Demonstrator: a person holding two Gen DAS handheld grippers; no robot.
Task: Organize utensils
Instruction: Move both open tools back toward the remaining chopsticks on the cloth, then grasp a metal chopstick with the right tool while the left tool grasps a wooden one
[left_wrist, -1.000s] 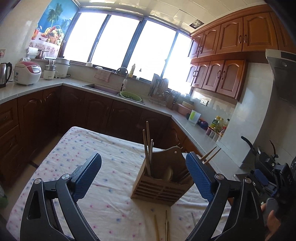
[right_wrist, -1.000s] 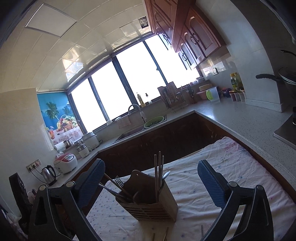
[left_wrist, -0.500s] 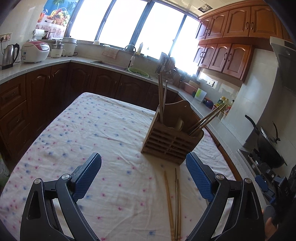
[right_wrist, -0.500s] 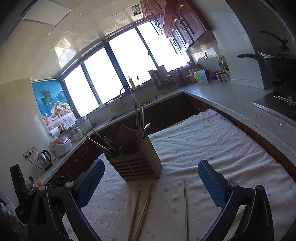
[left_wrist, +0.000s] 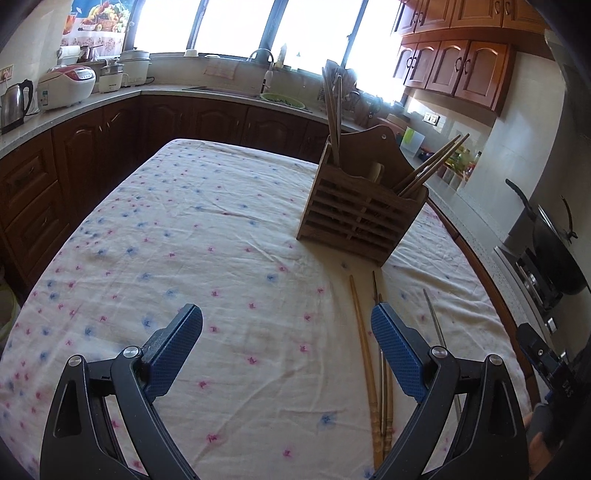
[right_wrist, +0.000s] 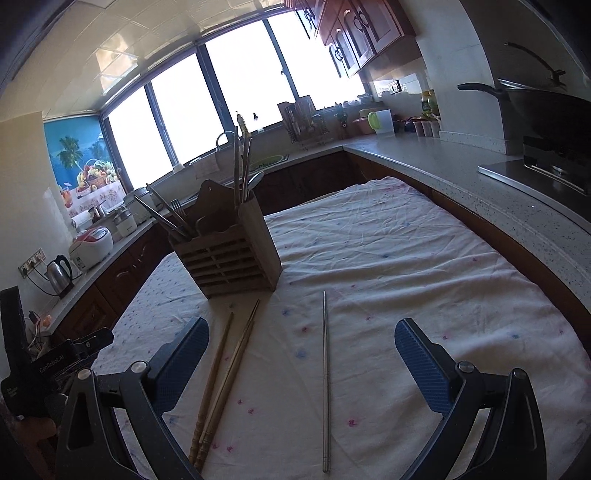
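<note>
- Kitchen with dark wooden cabinets and bright windows; table (left_wrist: 192, 236) under a white cloth with small pink and blue flowers.
- Wooden holder (left_wrist: 360, 212) upright on the table, chopsticks and a fork standing in its compartments.
- Three wooden chopsticks (right_wrist: 221, 373) flat on the cloth just in front of the holder — close together, roughly parallel.
- One metal chopstick (right_wrist: 325, 332) alone to their right, apart.
- Left hand-held gripper (left_wrist: 286, 323) spread wide, empty, above the cloth beside the wooden chopsticks.
- Right hand-held gripper (right_wrist: 301, 334) spread wide, empty — metal chopstick between its fingers in view.
</note>
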